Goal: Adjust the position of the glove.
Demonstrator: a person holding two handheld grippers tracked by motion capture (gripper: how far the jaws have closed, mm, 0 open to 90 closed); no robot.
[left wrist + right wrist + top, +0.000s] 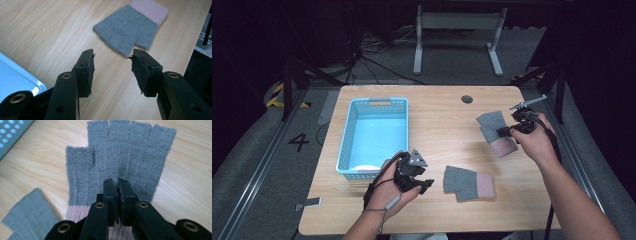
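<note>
Counts: two fingerless gloves, grey with a pink cuff each; one blue basket (346, 131); two handheld grippers; one wooden table (442, 210)

All places given from the basket, which sits on the table's left part with its long axis running away from the person

Held glove (494, 131): well to the right of the basket, near the table's far right edge. Right gripper (504, 131) is clenched on it, jaws pinching a fold of grey knit in the palm area (117, 167). In the right gripper view the finger stubs point away from the jaws and the pink cuff lies at the jaws' base, so the long axis runs along the gripper's own line. In the high view the grey end points toward the far side of the table, the cuff toward the person, slightly slanted

Lying glove (468, 183): right of the basket's near corner, flat on the table, between basket and held glove but nearer the person. Long axis runs across the table; finger stubs point toward the basket, pink cuff away from it

Left gripper (424, 186): just off the basket's near right corner, jaws released, standing apart with nothing between them. In the left gripper view the lying glove's finger end (130, 30) sits just beyond the jaw tips, not touched
</note>
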